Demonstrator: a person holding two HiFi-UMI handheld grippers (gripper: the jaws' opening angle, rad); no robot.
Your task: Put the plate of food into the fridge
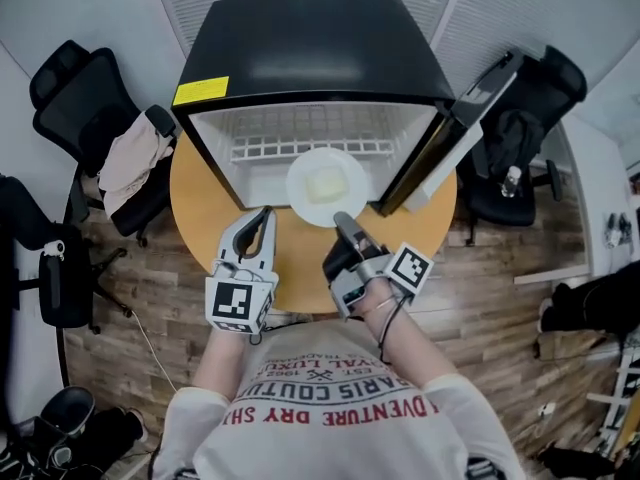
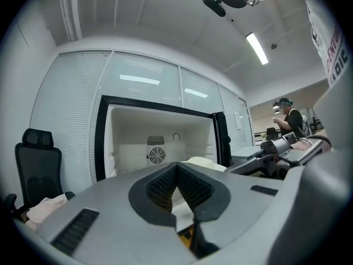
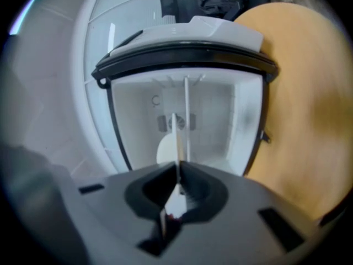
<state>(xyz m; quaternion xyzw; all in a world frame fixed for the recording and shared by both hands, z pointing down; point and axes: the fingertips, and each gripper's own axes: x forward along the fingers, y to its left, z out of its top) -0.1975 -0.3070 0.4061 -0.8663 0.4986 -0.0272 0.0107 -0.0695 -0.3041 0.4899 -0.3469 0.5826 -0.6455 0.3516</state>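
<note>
The right gripper (image 1: 343, 220) is seen closed on the near rim of the white plate (image 1: 300, 173). In the right gripper view, the thin rim is pinched between the nearly shut jaws of this gripper (image 3: 177, 170), which is rolled onto its side. The left gripper (image 1: 262, 216) is held just beside it above the round wooden table (image 1: 195, 203). Its jaws are brought together at the tips with nothing between them, as shown in the left gripper view (image 2: 176, 167).

The plate, with a pale piece of food (image 1: 326, 185) on it, is found at the mouth of the small black fridge (image 1: 310, 48), mostly within the opening, in front of the white wire shelf (image 1: 300, 149). Whether it rests on the fridge floor cannot be told. The fridge door (image 1: 470, 118) is swung open to the right.
</note>
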